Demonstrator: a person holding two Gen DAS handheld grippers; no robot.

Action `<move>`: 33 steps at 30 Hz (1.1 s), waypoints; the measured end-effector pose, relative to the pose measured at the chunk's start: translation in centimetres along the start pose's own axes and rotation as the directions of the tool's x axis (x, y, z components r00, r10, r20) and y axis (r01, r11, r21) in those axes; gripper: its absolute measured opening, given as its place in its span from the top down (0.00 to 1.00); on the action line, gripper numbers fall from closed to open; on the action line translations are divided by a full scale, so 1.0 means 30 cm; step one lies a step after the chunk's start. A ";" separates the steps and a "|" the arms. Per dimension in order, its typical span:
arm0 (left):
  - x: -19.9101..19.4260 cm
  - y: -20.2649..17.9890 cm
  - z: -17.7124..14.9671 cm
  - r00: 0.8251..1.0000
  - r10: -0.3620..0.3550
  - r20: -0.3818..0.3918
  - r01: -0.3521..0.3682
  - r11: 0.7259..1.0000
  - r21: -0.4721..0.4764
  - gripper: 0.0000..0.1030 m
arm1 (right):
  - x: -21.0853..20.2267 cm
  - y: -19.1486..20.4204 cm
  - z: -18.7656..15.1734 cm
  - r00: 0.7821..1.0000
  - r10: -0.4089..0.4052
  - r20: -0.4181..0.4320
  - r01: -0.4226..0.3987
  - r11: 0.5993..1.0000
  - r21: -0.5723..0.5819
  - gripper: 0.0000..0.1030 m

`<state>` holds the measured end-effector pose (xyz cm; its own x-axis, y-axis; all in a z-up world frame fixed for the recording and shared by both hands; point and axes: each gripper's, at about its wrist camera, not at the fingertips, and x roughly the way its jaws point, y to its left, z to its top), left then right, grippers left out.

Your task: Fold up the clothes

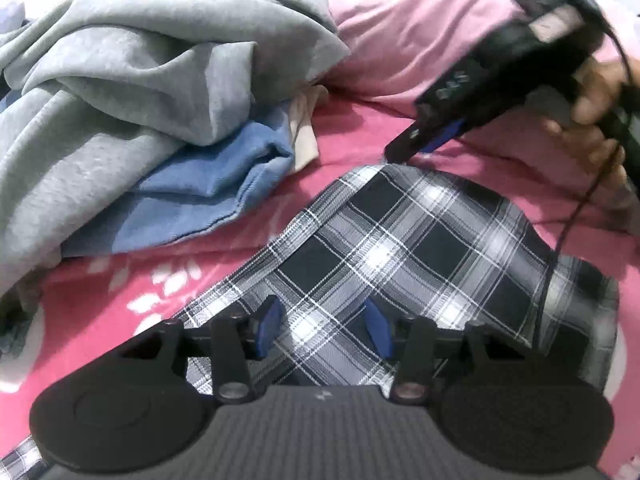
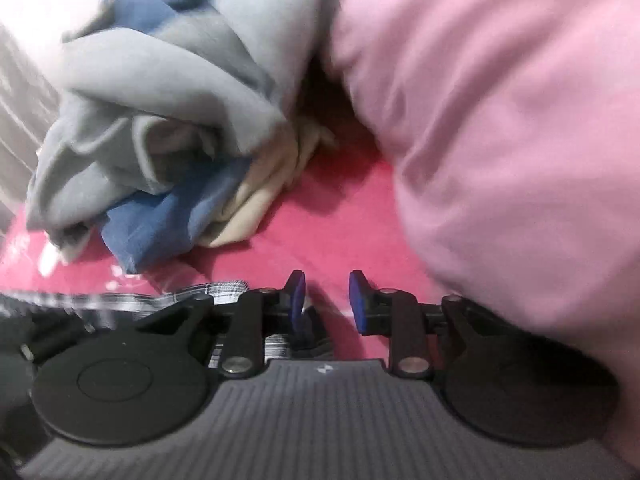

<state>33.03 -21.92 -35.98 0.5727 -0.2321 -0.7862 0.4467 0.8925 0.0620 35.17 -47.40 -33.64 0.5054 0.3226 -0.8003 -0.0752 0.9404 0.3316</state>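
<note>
A black, grey and white plaid garment [image 1: 400, 240] lies spread flat on the pink-red bedsheet [image 1: 120, 292]. My left gripper [image 1: 325, 324] hovers over its near part, open, with the blue pads apart and the plaid cloth showing between them, not pinched. My right gripper [image 1: 416, 146], held by a hand [image 1: 592, 128], points down at the garment's far corner. In the right wrist view my right gripper [image 2: 327, 302] has its jaws a little apart and opening, with only bedsheet [image 2: 336, 216] between them. The plaid edge [image 2: 224, 292] lies just left of it.
A pile of clothes sits at the left: a grey sweatshirt [image 1: 140, 60], a blue garment [image 1: 208, 184] and a cream one [image 1: 306, 136]. A pale pink bundle [image 1: 420, 28] fills the back right. A black cable [image 1: 560, 240] hangs over the plaid garment.
</note>
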 end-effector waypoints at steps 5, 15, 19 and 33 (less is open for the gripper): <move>-0.004 -0.002 -0.003 1.000 0.007 0.002 -0.007 1.000 -0.017 0.52 | 0.045 0.049 -0.006 0.998 -0.041 -0.046 0.037 0.996 -0.084 0.89; -0.014 -0.002 -0.015 1.000 0.015 0.004 -0.015 1.000 -0.012 0.51 | 0.026 0.138 -0.072 0.922 -0.330 0.202 0.379 0.876 -0.298 1.00; -0.016 -0.008 -0.013 1.000 0.024 0.000 -0.024 1.000 -0.015 0.51 | -0.085 0.168 -0.081 0.945 -0.196 0.262 0.268 0.925 -0.271 0.99; -0.030 -0.038 -0.020 0.997 0.075 0.001 -0.075 0.996 -0.040 0.50 | -0.063 0.248 -0.170 0.972 -0.153 0.177 0.214 0.885 -0.412 0.96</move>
<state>31.59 -22.48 -35.71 0.6053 -0.1647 -0.7787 0.3750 0.9220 0.0965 29.26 -40.48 -32.21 0.6551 0.1511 -0.7403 -0.3129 0.9461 -0.0837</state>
